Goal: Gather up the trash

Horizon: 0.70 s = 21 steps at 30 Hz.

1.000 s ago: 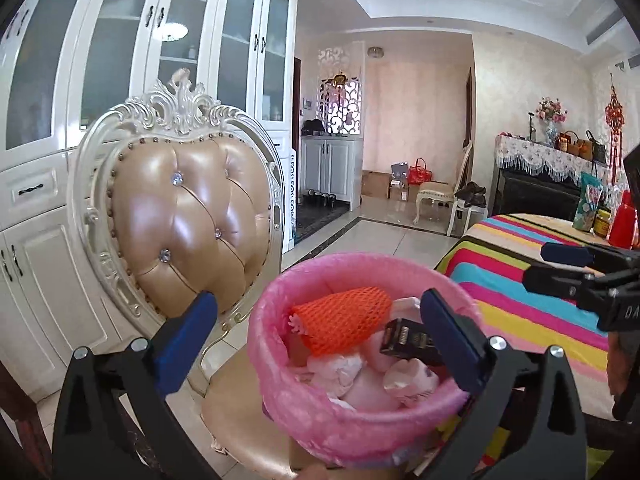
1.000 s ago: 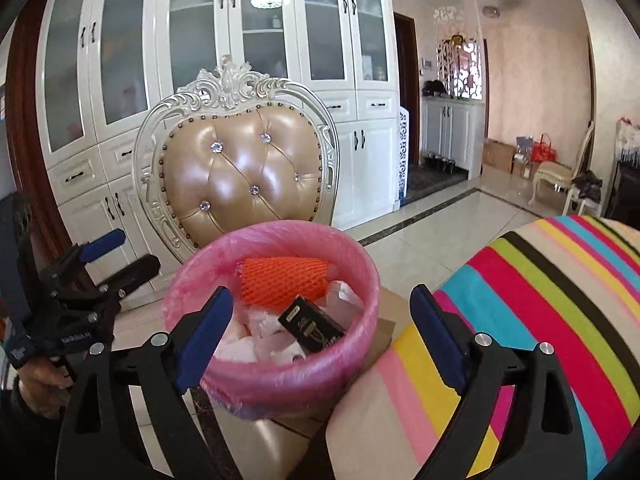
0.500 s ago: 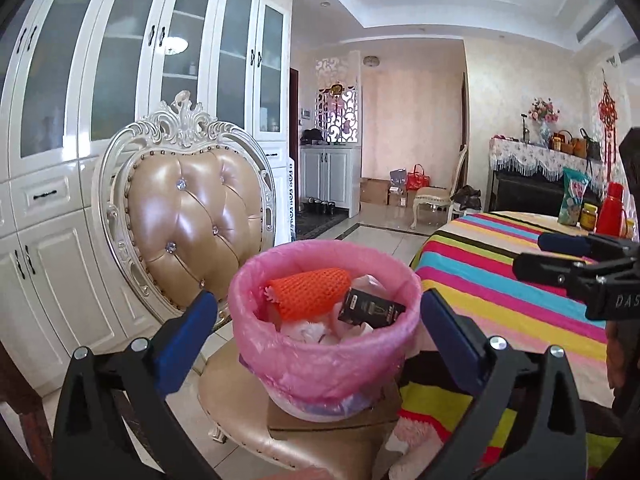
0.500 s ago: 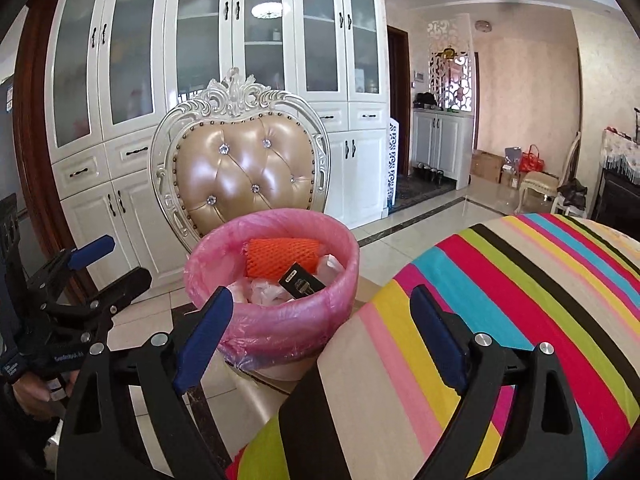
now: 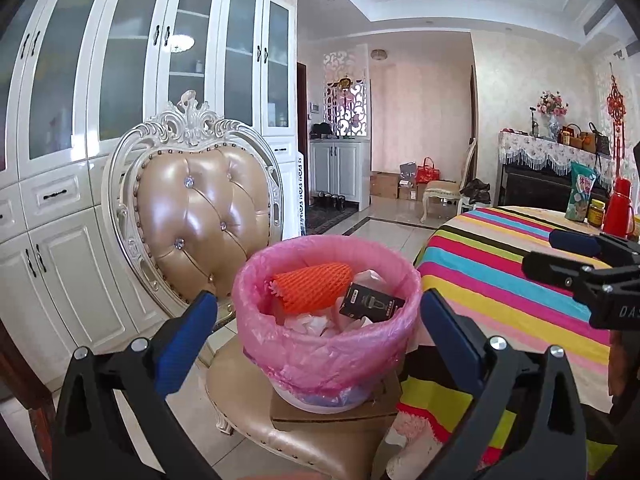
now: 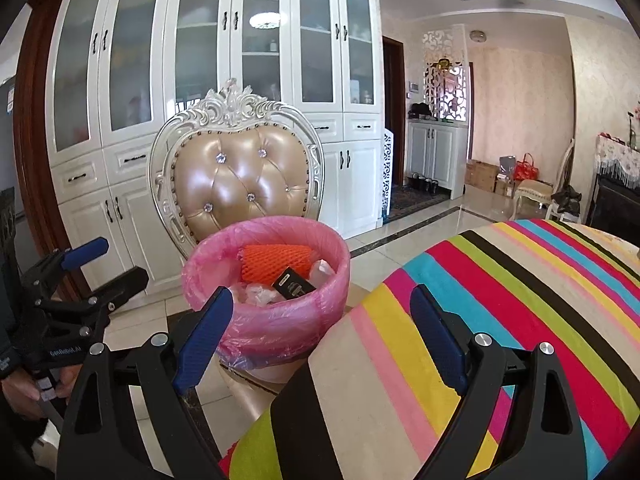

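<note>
A bin with a pink liner (image 5: 320,352) (image 6: 276,320) stands on a piece of cardboard on the seat of a chair. Inside lie an orange foam net (image 5: 312,286) (image 6: 276,262), a small black box (image 5: 372,304) (image 6: 294,282) and crumpled white wrappers. My left gripper (image 5: 316,320) is open and empty, a short way back from the bin. My right gripper (image 6: 322,320) is open and empty, above the table's edge, to the right of the bin. Each gripper shows in the other's view: the right gripper (image 5: 568,256) and the left gripper (image 6: 104,264).
The ornate tan chair (image 5: 200,208) holds the bin. A table with a striped cloth (image 6: 500,320) (image 5: 500,268) lies to the right, with a red flask (image 5: 618,212), a jar and a snack bag at its far end. White cabinets (image 6: 200,80) stand behind.
Both grippers have drawn back from the bin, which now looks smaller and farther off. Both stay open and empty. The trash in the bin has not moved.
</note>
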Tool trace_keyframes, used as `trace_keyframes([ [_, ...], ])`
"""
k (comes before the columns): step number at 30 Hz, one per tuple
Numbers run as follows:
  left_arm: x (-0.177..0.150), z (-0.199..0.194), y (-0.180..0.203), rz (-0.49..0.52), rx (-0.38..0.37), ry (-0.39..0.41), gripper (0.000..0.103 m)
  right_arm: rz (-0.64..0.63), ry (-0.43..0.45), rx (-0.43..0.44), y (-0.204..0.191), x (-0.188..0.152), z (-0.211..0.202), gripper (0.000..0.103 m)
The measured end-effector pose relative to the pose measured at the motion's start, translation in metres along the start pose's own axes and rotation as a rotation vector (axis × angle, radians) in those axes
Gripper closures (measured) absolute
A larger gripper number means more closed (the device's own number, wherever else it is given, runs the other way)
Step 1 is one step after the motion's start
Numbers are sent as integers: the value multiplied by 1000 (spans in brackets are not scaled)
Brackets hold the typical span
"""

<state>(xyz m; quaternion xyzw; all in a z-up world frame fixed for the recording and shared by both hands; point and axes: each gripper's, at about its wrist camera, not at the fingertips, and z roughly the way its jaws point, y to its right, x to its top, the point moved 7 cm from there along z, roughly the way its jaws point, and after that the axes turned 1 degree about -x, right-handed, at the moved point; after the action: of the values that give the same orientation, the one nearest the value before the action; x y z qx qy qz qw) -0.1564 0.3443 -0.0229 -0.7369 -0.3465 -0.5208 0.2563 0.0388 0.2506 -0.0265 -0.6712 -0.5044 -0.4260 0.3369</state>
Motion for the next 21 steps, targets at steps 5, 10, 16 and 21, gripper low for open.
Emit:
trace_keyframes([
  [5,4,0,7,0,2,8,4,-13,15,-22,-1,2,-3,18],
  [10,4,1,8,-1,1,0,4,-14,13,-25,-2,2,-3,18],
  [16,3,3,4,-17,-2,-17,4,-9,11,-25,0,2,-3,18],
  [21,2,4,1,-27,-5,-28,4,-9,8,-22,0,1,-2,18],
])
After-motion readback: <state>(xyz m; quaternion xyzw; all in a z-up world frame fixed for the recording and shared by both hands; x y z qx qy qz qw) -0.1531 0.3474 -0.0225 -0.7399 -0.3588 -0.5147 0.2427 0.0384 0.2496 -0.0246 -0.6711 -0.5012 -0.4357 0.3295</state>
